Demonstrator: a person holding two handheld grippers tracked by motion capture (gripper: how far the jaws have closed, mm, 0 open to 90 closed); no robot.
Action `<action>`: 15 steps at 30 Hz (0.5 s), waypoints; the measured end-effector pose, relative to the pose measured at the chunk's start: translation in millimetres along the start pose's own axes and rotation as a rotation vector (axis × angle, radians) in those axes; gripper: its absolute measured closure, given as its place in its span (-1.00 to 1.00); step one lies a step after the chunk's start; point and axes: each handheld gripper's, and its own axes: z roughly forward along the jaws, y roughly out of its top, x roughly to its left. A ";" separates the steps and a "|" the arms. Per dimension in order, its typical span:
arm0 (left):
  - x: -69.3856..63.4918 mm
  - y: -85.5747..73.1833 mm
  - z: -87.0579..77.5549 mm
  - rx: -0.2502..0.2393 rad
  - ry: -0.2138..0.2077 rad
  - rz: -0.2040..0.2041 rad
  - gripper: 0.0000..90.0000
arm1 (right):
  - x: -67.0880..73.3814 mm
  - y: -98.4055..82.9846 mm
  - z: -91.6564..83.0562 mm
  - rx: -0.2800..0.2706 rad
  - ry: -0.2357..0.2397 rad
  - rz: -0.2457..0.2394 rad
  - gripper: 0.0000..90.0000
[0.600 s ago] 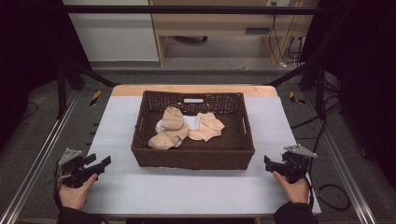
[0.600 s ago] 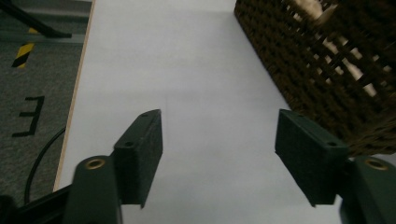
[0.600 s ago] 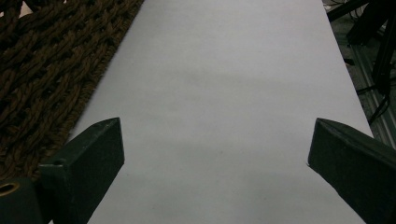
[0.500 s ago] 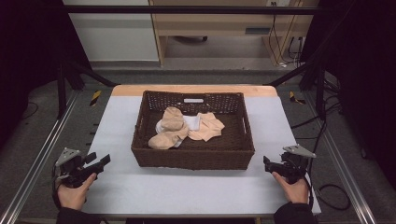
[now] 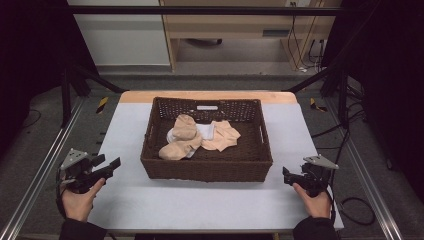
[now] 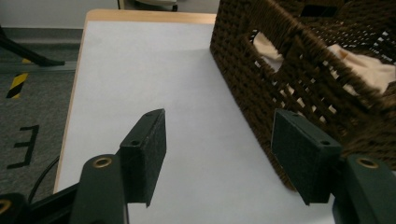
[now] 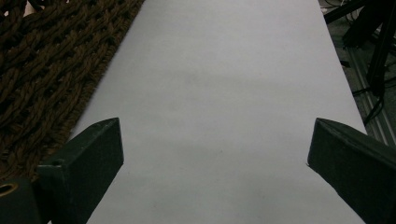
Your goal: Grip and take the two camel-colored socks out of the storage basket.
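Surface: white table (image 5: 210, 200) with a wooden far edge, set inside a dark metal frame; grey floor around it.
Basket: brown wicker basket (image 5: 207, 167) sits mid-table, between the two hands.
Contents: beige socks (image 5: 182, 137) lie in a loose heap on the basket floor, over a white piece of cloth (image 5: 206, 131).
Change since earlier frame: basket and socks lie as they did; left hand has shifted slightly toward the near left table edge; right hand is nearly unmoved.
Left gripper (image 5: 114, 164): held at the near left table edge, well apart from the socks, pointing toward the basket's left wall.
Left gripper state: released; jaws stand wide apart in the left gripper view (image 6: 229, 154), bare table between them, right-hand jaw close beside the basket's near corner (image 6: 280, 93); contact cannot be told.
Right gripper (image 5: 286, 175): held at the near right, just beside the basket's near right corner.
Right gripper state: released; jaws spread wide over bare table in the right gripper view (image 7: 215, 154), nothing held.
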 end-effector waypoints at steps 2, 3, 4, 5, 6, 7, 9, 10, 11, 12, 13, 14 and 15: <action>-3.3 10.9 -1.0 -0.019 -0.002 -0.001 -0.17 | -0.3 0.0 -0.5 -0.002 -0.001 0.004 -0.92; -3.3 10.9 -1.0 -0.019 -0.002 -0.001 -0.16 | -0.3 0.0 -0.5 -0.002 -0.001 0.004 -0.92; -6.4 18.0 -1.2 -0.030 -0.006 0.005 -0.15 | -0.3 -0.1 -0.3 0.000 -0.001 0.008 -0.92; -8.4 21.3 -1.2 -0.036 -0.008 0.008 -0.14 | -0.5 -0.2 0.0 0.001 0.001 0.007 -0.91; -10.5 24.7 -1.4 -0.041 -0.011 0.012 -0.13 | -0.3 -0.2 0.2 0.003 0.000 0.007 -0.91; -12.7 27.9 -1.4 -0.046 -0.014 0.017 -0.13 | -0.2 -0.1 0.0 0.003 -0.001 0.005 -0.91; -15.6 32.0 -0.9 -0.051 -0.017 0.019 -0.12 | -0.2 -0.1 -0.1 0.000 -0.001 0.005 -0.91; -20.2 37.5 0.1 -0.059 -0.016 0.023 -0.11 | -0.2 -0.1 -0.7 -0.002 -0.001 0.005 -0.92; -20.2 37.5 0.1 -0.059 -0.016 0.023 -0.11 | -0.3 0.0 -1.1 -0.004 0.003 0.006 -0.92; -25.5 43.6 2.3 -0.068 -0.025 0.031 -0.11 | -0.5 0.1 -1.1 -0.007 0.006 0.005 -0.92; -28.3 46.5 3.9 -0.070 -0.028 0.035 -0.11 | -0.6 0.4 -1.1 -0.008 0.005 0.005 -0.92; -31.2 49.4 6.0 -0.069 -0.033 0.040 -0.11 | -0.4 0.7 -1.3 -0.007 0.004 0.008 -0.92; -31.2 49.4 6.0 -0.069 -0.033 0.040 -0.11 | -0.3 0.7 -1.6 -0.008 0.006 0.007 -0.92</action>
